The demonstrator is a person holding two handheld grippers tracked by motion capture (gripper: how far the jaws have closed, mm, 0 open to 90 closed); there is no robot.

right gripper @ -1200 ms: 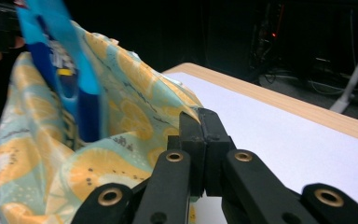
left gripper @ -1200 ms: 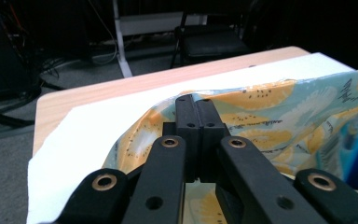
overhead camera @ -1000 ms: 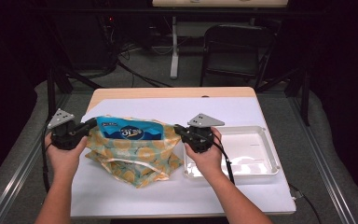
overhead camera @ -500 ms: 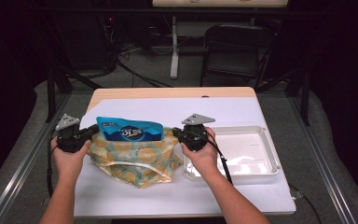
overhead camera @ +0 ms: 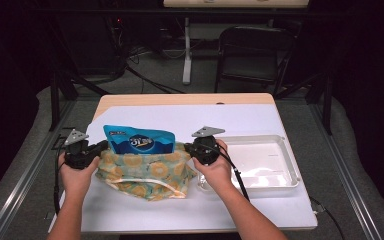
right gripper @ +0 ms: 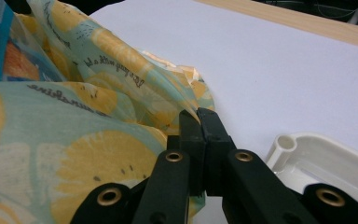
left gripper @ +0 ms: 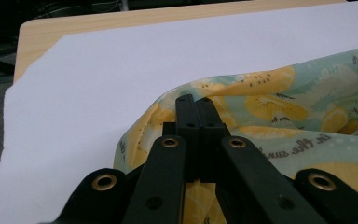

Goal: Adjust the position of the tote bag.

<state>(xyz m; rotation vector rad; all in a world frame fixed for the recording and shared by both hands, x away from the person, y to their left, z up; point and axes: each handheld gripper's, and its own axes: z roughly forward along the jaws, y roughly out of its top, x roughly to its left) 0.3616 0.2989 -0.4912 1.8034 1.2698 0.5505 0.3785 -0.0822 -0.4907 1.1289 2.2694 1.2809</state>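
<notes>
The worktop (overhead camera: 260, 112) is covered by a white sheet (overhead camera: 240, 122), its wooden far edge left bare. A lemon-print cloth bag (overhead camera: 147, 172) is seen near the front edge, left of centre, with a blue pouch (overhead camera: 139, 141) standing in its mouth. An empty white tray (overhead camera: 260, 162) is set just beside the bag, toward the right edge. The bag's left rim is pinched in the closed left gripper (left gripper: 193, 106), and its right rim in the closed right gripper (right gripper: 198, 119), close to the tray's corner.
</notes>
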